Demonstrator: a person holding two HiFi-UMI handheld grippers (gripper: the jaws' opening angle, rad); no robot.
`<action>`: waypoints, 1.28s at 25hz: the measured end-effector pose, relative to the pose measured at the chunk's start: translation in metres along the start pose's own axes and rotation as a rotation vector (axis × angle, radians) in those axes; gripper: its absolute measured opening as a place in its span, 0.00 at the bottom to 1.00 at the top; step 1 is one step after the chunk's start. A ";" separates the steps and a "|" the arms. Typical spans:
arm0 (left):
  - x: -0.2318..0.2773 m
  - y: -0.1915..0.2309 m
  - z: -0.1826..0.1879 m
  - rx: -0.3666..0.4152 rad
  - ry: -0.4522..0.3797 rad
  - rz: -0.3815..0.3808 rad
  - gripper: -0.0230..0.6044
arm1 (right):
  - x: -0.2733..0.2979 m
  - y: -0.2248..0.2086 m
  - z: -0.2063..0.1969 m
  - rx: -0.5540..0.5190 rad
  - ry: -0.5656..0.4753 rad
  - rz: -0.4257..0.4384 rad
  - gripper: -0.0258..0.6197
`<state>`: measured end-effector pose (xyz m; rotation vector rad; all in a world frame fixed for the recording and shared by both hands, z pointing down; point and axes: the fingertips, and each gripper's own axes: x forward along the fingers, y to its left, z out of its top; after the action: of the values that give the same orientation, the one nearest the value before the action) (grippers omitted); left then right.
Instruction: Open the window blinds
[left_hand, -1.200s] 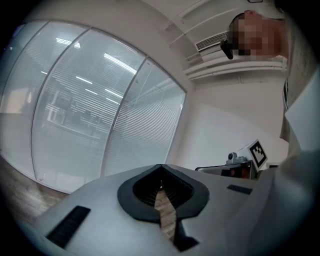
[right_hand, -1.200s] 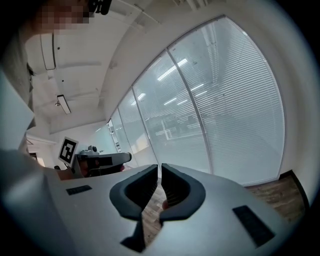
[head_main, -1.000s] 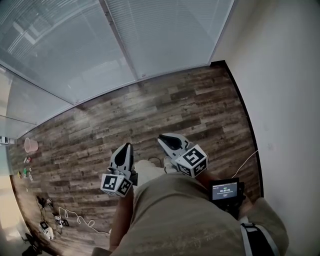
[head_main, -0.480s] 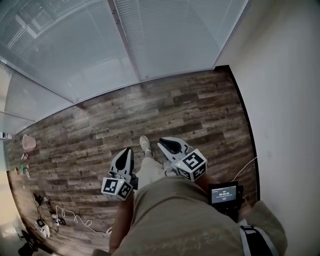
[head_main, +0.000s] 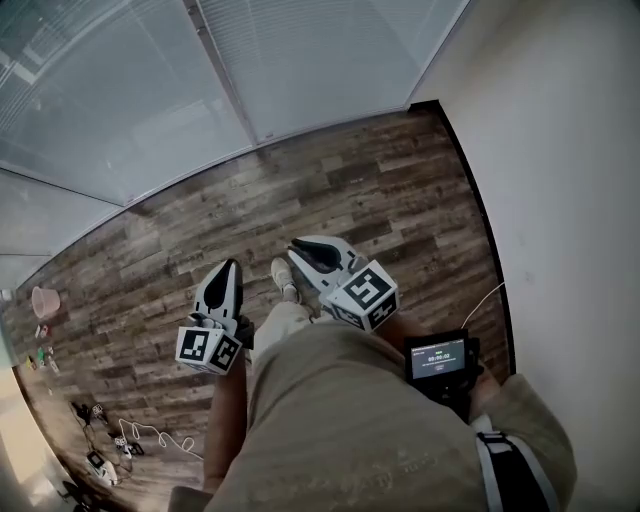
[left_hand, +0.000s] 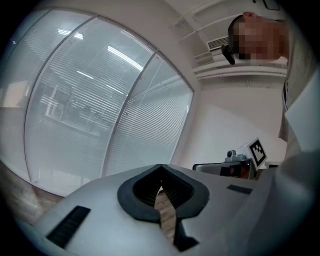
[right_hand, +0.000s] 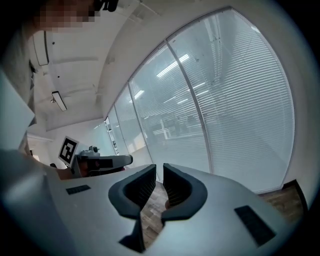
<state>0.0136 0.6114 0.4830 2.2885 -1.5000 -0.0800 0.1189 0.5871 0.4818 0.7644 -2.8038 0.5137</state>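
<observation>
The left gripper (left_hand: 160, 170) was clenched shut on nothing, its tips meeting. The right gripper (right_hand: 159, 170) was released: its jaws had just been opening to a narrow gap, and only floor showed between them.

Below and ahead of both grippers lay a wood-plank floor (head_main: 380, 190). Well beyond the jaws, across that floor, stood the window blinds (right_hand: 250, 100). Their closed horizontal slats filled tall glazed panels divided by a slim upright post (right_hand: 192, 100). A plain wall (head_main: 560, 180) met the blinds at a corner off to the right gripper's right.

The slats looked thin and light, so they would likely bend or kink if pinched. The better hold would probably be a tilt wand or pull cord, which would be slender, light and apt to swing or slip between the pads.

No wand or cord could be made out in any view. It was unclear whether the slats sat behind the glass, out of reach. The head view cut off the top of the blinds, and the person's trousers (head_main: 350, 430) hid the floor nearest the grippers.
</observation>
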 end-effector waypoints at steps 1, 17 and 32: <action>0.004 0.002 0.002 0.002 -0.001 -0.005 0.06 | 0.003 -0.002 0.002 0.001 0.000 -0.001 0.09; -0.022 -0.045 -0.034 -0.027 0.006 0.016 0.06 | -0.036 0.007 -0.028 0.031 0.037 0.026 0.15; 0.016 0.010 -0.027 -0.067 0.058 0.036 0.06 | 0.023 -0.021 -0.021 0.011 0.087 0.023 0.15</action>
<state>0.0190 0.6021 0.5138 2.1913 -1.4862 -0.0521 0.1123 0.5676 0.5136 0.6949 -2.7348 0.5525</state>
